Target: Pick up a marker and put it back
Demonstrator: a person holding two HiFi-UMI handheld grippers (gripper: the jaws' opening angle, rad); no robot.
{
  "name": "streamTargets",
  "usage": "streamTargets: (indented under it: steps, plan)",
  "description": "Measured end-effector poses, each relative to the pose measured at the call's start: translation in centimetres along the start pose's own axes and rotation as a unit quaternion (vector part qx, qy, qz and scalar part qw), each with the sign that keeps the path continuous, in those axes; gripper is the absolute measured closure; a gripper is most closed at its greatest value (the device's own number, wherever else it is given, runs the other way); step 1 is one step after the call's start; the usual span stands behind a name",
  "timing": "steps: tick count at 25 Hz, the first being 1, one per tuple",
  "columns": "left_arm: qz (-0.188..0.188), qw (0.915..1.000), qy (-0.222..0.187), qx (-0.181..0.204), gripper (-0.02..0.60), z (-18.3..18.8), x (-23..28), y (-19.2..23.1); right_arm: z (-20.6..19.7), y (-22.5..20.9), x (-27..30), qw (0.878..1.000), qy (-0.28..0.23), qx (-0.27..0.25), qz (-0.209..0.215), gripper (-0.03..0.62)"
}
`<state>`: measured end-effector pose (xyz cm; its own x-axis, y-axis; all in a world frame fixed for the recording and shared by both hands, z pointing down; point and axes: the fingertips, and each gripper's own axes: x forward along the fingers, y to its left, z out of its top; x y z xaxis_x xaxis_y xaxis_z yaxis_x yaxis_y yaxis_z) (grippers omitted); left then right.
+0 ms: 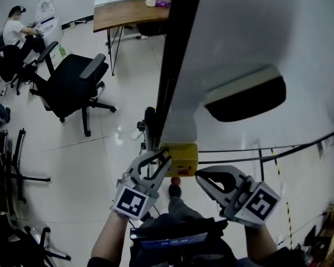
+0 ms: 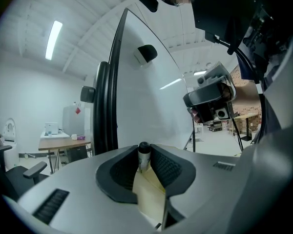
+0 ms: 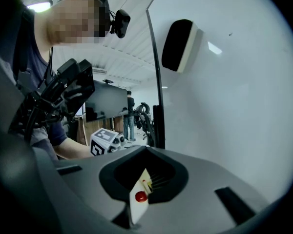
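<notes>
Black plastic caps the marker (image 2: 144,152), which stands upright in the yellow holder (image 1: 181,159) at the lower edge of the whiteboard (image 1: 250,32); my left claw (image 1: 162,160) pinches it just under the cap, a pad on either side; my right claw (image 3: 145,174) hovers just beside the holder, jaws slightly apart on nothing. I judge the marker light, stiff and smooth, apt to slip or swivel if taken near an end; I'd hold the barrel squarely, not the cap, which might pull off, and lift straight along its length.
</notes>
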<state>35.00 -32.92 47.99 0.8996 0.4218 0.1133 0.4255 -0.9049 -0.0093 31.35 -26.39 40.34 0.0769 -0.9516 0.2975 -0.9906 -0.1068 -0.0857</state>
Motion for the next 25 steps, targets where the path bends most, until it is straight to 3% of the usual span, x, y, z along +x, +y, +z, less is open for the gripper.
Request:
streamTargets:
  steps: [9,15,25]
  plan:
    - [0.008,0.9995,-0.032,-0.003,0.511,3.8,-1.8,0.1,0.6,0.4,-0.4,1.000,-0.015,-0.001,0.003,0.583]
    - [0.022,0.9983,-0.046,0.027,0.511,8.3,-4.7,-0.3,1.9,1.9,-1.0,0.999,-0.039,-0.003,0.019,0.582]
    - [0.036,0.9924,-0.084,0.083,0.511,17.2,-11.6,-0.8,7.6,5.2,-0.6,0.992,-0.103,-0.045,0.064,0.582]
